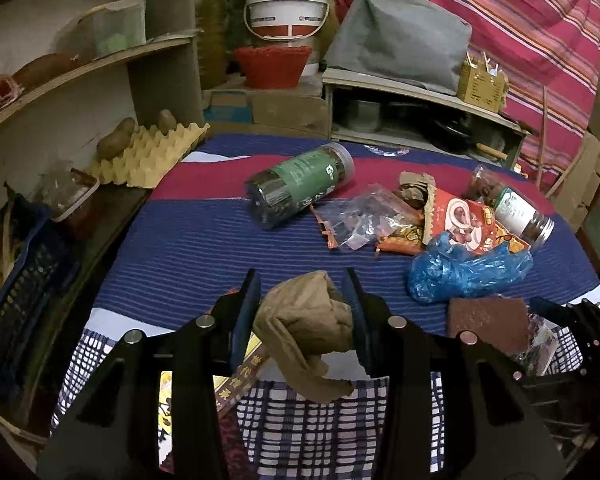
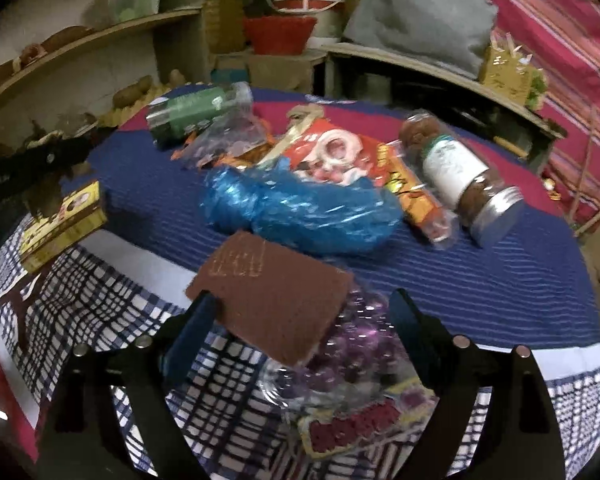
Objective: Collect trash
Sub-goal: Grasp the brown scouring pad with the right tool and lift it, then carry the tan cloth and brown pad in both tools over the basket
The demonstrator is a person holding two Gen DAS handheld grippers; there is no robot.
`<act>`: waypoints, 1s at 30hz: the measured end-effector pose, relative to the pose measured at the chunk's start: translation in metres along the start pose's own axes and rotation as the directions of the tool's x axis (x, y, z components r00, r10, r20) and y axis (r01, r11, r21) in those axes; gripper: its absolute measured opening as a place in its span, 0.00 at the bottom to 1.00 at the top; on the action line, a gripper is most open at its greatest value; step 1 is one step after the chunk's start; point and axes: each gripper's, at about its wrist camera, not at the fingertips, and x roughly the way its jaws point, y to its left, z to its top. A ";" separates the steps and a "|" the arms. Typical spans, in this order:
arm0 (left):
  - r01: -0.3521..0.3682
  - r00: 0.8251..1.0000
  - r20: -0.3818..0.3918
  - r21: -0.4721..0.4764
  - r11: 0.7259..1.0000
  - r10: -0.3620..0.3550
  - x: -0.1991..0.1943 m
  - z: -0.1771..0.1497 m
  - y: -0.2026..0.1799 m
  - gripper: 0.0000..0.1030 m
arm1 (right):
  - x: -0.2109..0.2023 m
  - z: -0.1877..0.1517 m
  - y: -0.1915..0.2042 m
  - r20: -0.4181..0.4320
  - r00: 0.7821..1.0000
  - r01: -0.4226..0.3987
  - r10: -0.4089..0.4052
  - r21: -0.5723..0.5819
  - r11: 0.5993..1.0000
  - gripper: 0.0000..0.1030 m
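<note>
While holding a crumpled brown paper wad (image 1: 306, 320) between its blue pads, keeping the left claw (image 1: 305, 312) half closed on it, low over the checked cloth (image 1: 300, 420) at the near edge of the counter (image 1: 180, 248). Standing wide with the right claw (image 2: 302, 332), gripping nothing: lying partly between its pads, a flat brown scouring pad (image 2: 276, 300) and, under it, a clear wrapper with purple print (image 2: 352, 344), neither one pressed by the pads.

Judging the scouring pad as the next piece of trash: lying just ahead of the right claw and a little to its left, long axis running diagonally from far left to near right, so not square to the pads. Being clearly nearer to the right claw; the left one is already occupied.

Lying further ahead, in a pile on the blue striped cloth: a crumpled blue plastic bag (image 2: 296, 208), a red snack packet (image 2: 332, 156) and a clear plastic bag (image 1: 364, 216). Resting on their sides beside the pile, a green-labelled jar (image 1: 300, 188) and a white-labelled jar with a metal lid (image 2: 460, 176).

Hard to make out: how much of the purple wrapper is hidden under the scouring pad, and whether the two are stuck together. Showing no trash bin or sack in either view. Blurred somewhat in the right view.
</note>
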 end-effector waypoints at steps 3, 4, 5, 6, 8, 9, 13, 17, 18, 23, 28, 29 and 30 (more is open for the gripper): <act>0.012 1.000 -0.004 -0.003 1.000 -0.012 0.002 0.003 0.000 0.40 | 0.000 -0.002 0.002 -0.002 1.000 -0.020 0.020 -0.032 0.999 0.85; 0.016 1.000 -0.006 -0.006 1.000 -0.016 0.003 0.003 -0.001 0.40 | -0.001 -0.002 0.002 -0.001 1.000 -0.020 0.020 -0.040 0.999 0.85; 0.020 1.000 -0.009 -0.008 1.000 -0.020 0.004 0.004 -0.002 0.40 | -0.002 -0.003 0.002 0.000 1.000 -0.019 0.019 -0.044 0.999 0.85; 0.023 1.000 -0.011 -0.008 1.000 -0.023 0.005 0.003 -0.002 0.40 | -0.002 -0.003 0.002 0.001 1.000 -0.018 0.018 -0.047 0.999 0.85; 0.023 1.000 -0.014 -0.001 1.000 -0.023 0.005 0.003 -0.004 0.40 | -0.001 -0.004 0.002 -0.001 1.000 -0.020 0.020 -0.050 0.999 0.85; 0.020 1.000 -0.015 0.003 1.000 -0.020 0.005 0.002 -0.005 0.40 | -0.001 -0.004 0.003 -0.002 1.000 -0.016 0.016 -0.054 0.998 0.86; 0.020 1.000 -0.014 0.002 1.000 -0.020 0.005 0.002 -0.007 0.40 | 0.000 -0.003 0.009 -0.004 1.000 -0.017 0.017 -0.088 0.996 0.86; 0.021 1.000 -0.010 0.001 1.000 -0.021 0.004 0.001 -0.008 0.40 | 0.002 -0.004 0.018 -0.019 0.999 -0.028 0.026 -0.133 0.991 0.86; 0.021 1.000 -0.011 0.001 1.000 -0.021 0.004 0.001 -0.008 0.40 | 0.002 -0.005 0.018 -0.021 1.000 -0.024 0.022 -0.138 0.990 0.86; 0.020 1.000 -0.009 -0.001 1.000 -0.020 0.003 0.002 -0.008 0.40 | 0.003 -0.005 0.020 -0.019 1.000 -0.018 0.016 -0.140 0.990 0.85; 0.017 1.000 -0.010 0.002 1.000 -0.017 0.003 0.003 -0.007 0.40 | 0.003 -0.005 0.019 -0.007 1.000 0.004 -0.005 -0.134 0.991 0.75; 0.015 1.000 -0.009 0.006 1.000 -0.015 0.003 0.003 -0.008 0.40 | 0.001 -0.005 0.017 -0.003 1.000 0.004 -0.004 -0.129 0.992 0.74; 0.015 1.000 -0.008 0.009 1.000 -0.015 0.003 0.003 -0.008 0.40 | -0.001 -0.005 0.015 -0.001 1.000 0.003 -0.003 -0.125 0.992 0.73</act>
